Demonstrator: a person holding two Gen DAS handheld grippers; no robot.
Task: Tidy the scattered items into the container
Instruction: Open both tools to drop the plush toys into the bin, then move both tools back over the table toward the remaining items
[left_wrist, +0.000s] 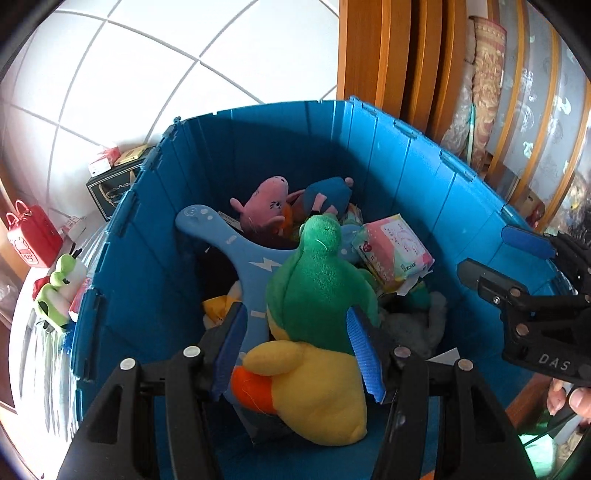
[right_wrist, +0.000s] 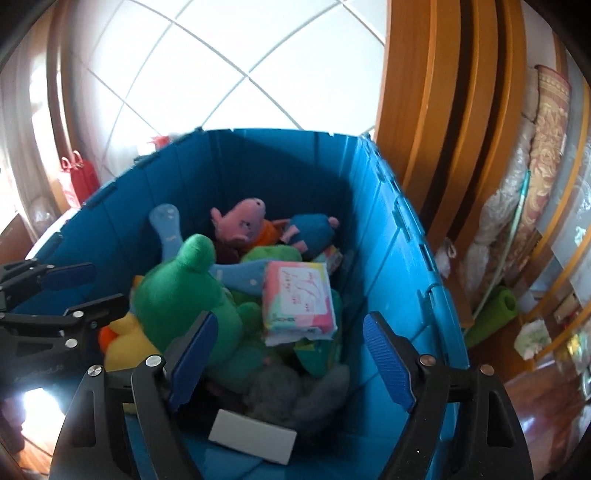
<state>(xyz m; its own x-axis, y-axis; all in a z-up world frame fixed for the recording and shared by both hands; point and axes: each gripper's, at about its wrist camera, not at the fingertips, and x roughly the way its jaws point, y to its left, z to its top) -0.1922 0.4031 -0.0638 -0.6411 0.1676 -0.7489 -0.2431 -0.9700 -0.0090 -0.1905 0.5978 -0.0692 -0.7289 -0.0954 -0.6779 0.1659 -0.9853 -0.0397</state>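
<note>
A tall blue bin (left_wrist: 295, 147) (right_wrist: 388, 240) holds a pile of toys. My left gripper (left_wrist: 297, 350) hangs over its near side, shut on a green and yellow plush (left_wrist: 317, 288) (right_wrist: 177, 288) whose body sits between the blue pads. My right gripper (right_wrist: 291, 325) stands open above the pile, with nothing between its fingers. A pink packet (right_wrist: 299, 295) (left_wrist: 395, 254) lies on the pile just beyond its tips. In the left wrist view the right gripper (left_wrist: 491, 253) shows at the bin's right rim. A pink pig plush (left_wrist: 266, 203) and a blue dinosaur toy (left_wrist: 236, 251) lie deeper in.
Outside the bin's left wall sit a green frog toy (left_wrist: 59, 291), a red bag (left_wrist: 31, 236) and a dark box (left_wrist: 110, 192). A wooden door frame (right_wrist: 424, 110), a rolled rug (right_wrist: 546, 122) and a green mat roll (right_wrist: 495, 310) stand to the right. White floor tiles lie behind.
</note>
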